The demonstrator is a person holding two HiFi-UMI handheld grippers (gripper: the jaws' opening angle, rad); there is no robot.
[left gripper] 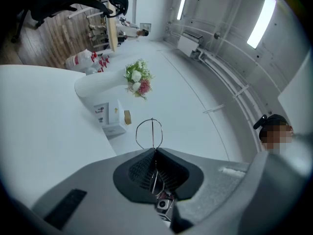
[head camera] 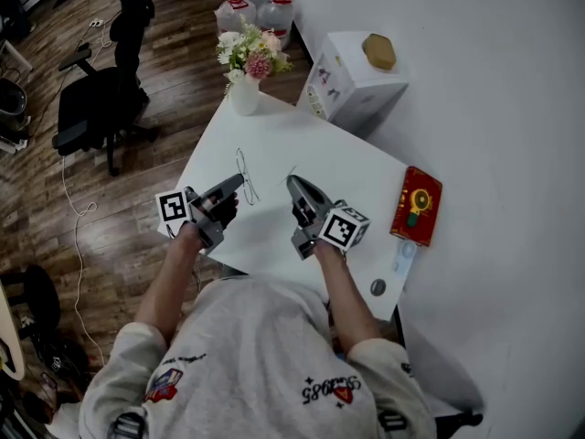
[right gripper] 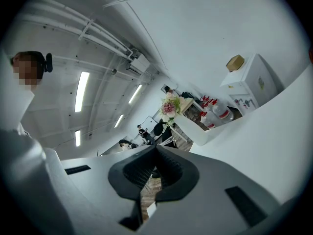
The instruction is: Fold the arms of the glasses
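Thin wire-framed glasses (head camera: 245,176) hang just above the white table (head camera: 274,140), clamped in my left gripper (head camera: 239,181), which comes in from the left. In the left gripper view one round lens rim (left gripper: 151,132) sticks out past the closed jaws of my left gripper (left gripper: 155,151), and the wire runs back between the pads. My right gripper (head camera: 292,182) hovers to the right of the glasses with its jaws together. A short thin line (head camera: 291,170) shows off its tip; I cannot tell whether it is a glasses arm. In its own view my right gripper (right gripper: 156,147) has nothing between the pads.
A white vase of flowers (head camera: 247,62) stands at the table's far corner. Beyond it is a white box (head camera: 352,85) with a tan lump (head camera: 378,51) on top. A red box (head camera: 416,205) and a small dark disc (head camera: 377,287) lie at the right. An office chair (head camera: 101,99) stands on the floor to the left.
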